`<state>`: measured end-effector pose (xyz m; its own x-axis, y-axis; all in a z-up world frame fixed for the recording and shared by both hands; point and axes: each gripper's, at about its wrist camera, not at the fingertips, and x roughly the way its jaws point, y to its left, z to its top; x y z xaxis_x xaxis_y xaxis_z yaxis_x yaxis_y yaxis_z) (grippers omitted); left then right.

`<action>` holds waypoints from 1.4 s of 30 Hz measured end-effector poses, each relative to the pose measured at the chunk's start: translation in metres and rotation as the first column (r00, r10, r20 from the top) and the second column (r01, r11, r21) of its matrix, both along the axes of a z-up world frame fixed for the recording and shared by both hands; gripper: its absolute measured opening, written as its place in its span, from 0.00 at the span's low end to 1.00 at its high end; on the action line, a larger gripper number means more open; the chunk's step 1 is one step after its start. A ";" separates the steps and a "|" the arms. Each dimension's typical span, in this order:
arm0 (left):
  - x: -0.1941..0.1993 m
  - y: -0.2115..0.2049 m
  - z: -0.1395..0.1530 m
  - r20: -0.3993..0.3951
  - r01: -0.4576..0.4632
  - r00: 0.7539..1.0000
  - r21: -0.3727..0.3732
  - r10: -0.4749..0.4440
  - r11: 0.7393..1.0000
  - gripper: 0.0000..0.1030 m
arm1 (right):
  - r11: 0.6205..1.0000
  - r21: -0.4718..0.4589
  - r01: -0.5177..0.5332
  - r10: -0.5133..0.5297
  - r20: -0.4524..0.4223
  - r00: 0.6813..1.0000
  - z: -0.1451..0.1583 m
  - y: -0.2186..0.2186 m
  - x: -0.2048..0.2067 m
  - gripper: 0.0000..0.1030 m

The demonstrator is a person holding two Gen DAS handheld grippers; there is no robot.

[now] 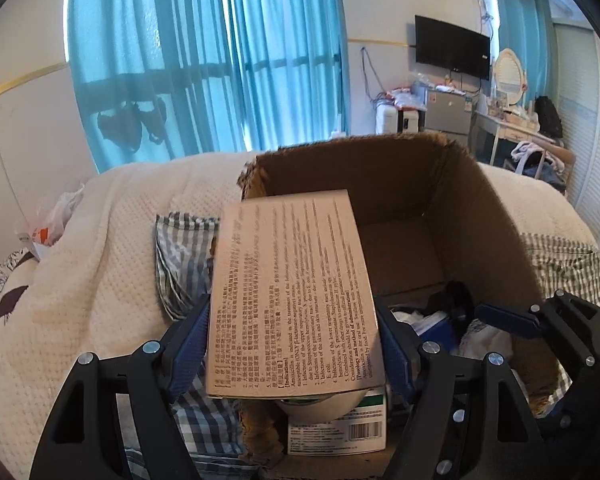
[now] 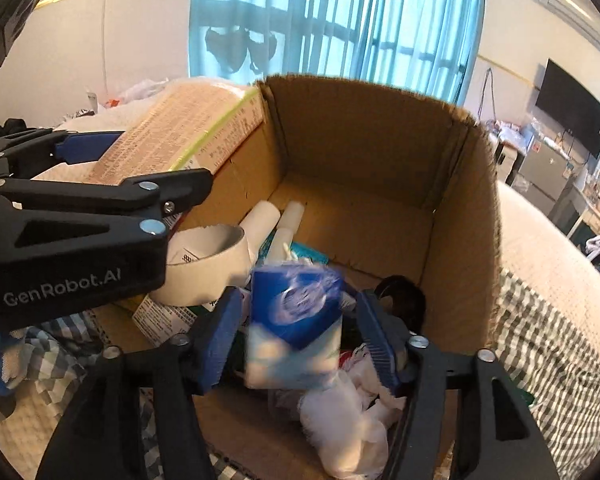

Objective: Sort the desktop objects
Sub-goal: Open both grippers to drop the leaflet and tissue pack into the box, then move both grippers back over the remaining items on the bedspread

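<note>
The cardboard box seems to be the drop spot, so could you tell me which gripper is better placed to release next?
Probably the right gripper: its blue packet already hangs inside the cardboard box, jaws apparently parted.

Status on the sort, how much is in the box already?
Done: tape roll, white tubes and other packs lie in the cardboard box. In hand: left gripper holds a medicine box; right gripper has a blue tissue pack between its fingers. Both remain to drop.

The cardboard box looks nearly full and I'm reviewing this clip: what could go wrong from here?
1. The left gripper holds the medicine box over the near rim of the cardboard box; dropped here, it may fall outside.
2. The tissue pack looks loose between the right gripper's fingers and may land anywhere.
</note>
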<state>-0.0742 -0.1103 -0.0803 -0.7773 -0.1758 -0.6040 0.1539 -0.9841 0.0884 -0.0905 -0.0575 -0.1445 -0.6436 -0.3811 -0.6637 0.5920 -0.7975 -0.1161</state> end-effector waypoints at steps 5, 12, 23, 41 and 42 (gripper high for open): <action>0.008 0.004 0.018 -0.057 0.004 0.998 0.001 -0.004 1.000 0.77 | 0.999 -0.048 0.011 -0.013 -0.042 0.999 0.023 0.008 0.004 0.66; 0.029 0.010 0.049 -0.161 -0.003 0.987 0.010 0.004 1.000 0.83 | 0.992 -0.122 0.029 -0.042 -0.111 0.993 0.055 0.027 0.022 0.69; 0.065 0.040 0.089 -0.310 0.043 0.950 0.004 -0.040 0.999 1.00 | 0.961 -0.268 0.066 -0.140 -0.268 0.953 0.115 0.089 0.057 0.85; 0.102 0.107 0.104 -0.437 0.132 0.894 0.049 -0.098 0.990 1.00 | 0.883 -0.395 0.254 -0.420 -0.422 0.803 0.162 0.199 0.108 1.00; 0.100 0.114 0.100 -0.430 0.143 0.896 0.042 -0.111 0.989 1.00 | 0.878 -0.395 0.270 -0.436 -0.425 0.793 0.162 0.203 0.108 1.00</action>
